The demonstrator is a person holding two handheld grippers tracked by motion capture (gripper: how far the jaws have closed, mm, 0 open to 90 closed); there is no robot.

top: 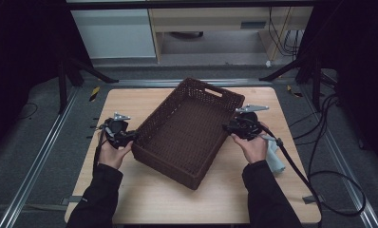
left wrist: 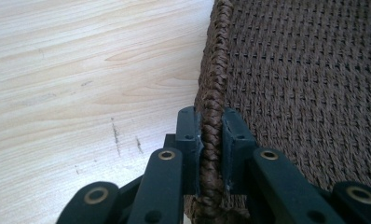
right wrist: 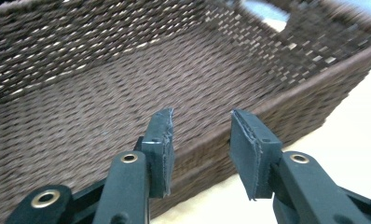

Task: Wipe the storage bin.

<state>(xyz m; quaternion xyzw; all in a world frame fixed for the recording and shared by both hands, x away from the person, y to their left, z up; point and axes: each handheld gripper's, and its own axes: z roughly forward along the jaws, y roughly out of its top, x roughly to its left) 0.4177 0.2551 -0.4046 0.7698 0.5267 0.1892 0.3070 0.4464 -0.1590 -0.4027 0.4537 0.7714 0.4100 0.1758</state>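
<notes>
Woven brown wicker is what both grippers are working on: the basket [top: 189, 130] is sitting skewed in the middle of the wooden table [top: 144, 194], empty, with a cut-out handle in its far end wall. The left gripper [left wrist: 212, 140] is pinching the braided rim [left wrist: 216, 70] of the basket's left long wall, 1 pad inside and 1 outside, pressing flat against the braid. The right gripper [right wrist: 200, 140] is hovering at the opposite long wall with its jaws spread; the rim there is lying beyond the gap, not yet between the pads.

The step in hand looks like taking a 2-sided hold for moving the basket. Doing it well probably means pushing the right gripper further over its wall so the braid is sitting deep between the pads before closing, roughly opposite the left grip, so the load is sharing evenly. Wicker is flexing under a pinch, so a shallow bite could be slipping off. A pale cloth [top: 274, 159] is lying by the right hand [top: 251, 146]
</notes>
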